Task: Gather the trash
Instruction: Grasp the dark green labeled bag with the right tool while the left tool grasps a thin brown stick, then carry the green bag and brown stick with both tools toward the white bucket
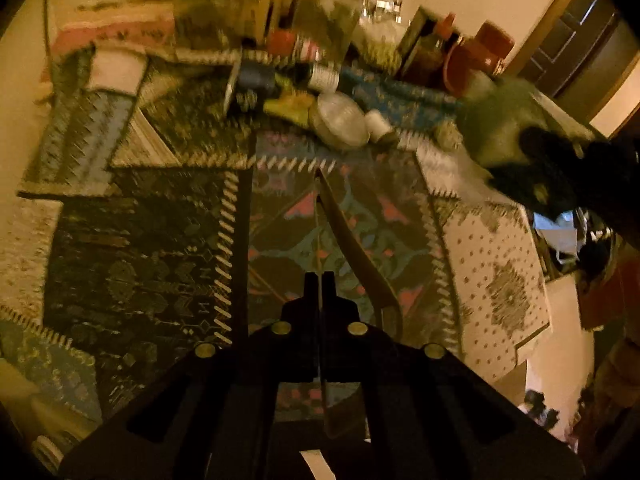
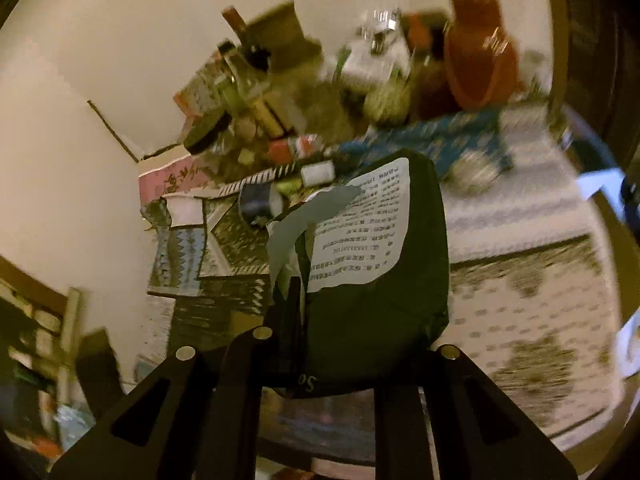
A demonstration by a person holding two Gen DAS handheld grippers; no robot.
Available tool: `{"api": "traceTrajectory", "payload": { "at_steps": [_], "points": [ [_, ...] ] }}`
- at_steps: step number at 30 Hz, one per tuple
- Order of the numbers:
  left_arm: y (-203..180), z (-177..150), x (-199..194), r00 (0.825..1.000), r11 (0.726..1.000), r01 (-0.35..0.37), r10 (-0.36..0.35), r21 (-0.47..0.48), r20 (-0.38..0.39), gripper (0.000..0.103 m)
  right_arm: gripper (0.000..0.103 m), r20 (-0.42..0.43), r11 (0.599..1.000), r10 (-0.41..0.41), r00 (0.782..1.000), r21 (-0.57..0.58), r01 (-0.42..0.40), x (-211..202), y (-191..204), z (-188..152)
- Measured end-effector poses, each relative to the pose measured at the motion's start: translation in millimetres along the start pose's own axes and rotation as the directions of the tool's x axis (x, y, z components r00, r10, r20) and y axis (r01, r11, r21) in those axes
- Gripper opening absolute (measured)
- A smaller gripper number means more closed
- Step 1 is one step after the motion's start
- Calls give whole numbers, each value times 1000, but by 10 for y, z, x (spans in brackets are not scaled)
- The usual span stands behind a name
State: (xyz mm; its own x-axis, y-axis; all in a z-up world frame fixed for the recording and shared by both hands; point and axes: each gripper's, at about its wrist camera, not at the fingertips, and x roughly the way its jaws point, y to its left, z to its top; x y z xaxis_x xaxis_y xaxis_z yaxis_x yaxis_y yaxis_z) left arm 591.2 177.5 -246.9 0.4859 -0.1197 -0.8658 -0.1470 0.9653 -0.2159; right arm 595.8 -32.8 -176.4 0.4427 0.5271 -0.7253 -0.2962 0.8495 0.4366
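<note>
Trash first: a dark torn packet (image 2: 372, 280) with a white label hangs above the patterned tablecloth (image 2: 532, 320), pinched in the right gripper (image 2: 340, 356). It looks light, limp and crinkly, best held by an edge. Smaller, a thin stiff-looking strip (image 1: 352, 240) sits clamped in the closed left gripper (image 1: 320, 280).

Near table cloth (image 1: 132, 264) lies bare and passable under the grippers; far edge along the wall is blocked by bottles (image 2: 244, 76), red container (image 2: 478, 60) and tipped jar (image 1: 340, 120).

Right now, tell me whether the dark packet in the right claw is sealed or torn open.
Torn open. The dark packet has a ragged tear through its white printed label, with a loose flap peeling away.
</note>
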Motion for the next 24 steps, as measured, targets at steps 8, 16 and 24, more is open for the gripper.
{"api": "traceTrajectory", "payload": {
  "at_steps": [8,16,24],
  "points": [
    [-511,-56,-802,977,997,-78,72,21,200,0,12,128,993,-44,991,-101,57,-837,-135,-201],
    [-1017,-391,-1615,924,996,-84,78,1,375,0,12,218,983,-13,976,-175,52,-1595,-271,-470],
    [-1393,-749,-2309,860,997,-76,64,3,506,0,12,270,975,44,962,-221,17,-2131,-244,-709]
  ]
}}
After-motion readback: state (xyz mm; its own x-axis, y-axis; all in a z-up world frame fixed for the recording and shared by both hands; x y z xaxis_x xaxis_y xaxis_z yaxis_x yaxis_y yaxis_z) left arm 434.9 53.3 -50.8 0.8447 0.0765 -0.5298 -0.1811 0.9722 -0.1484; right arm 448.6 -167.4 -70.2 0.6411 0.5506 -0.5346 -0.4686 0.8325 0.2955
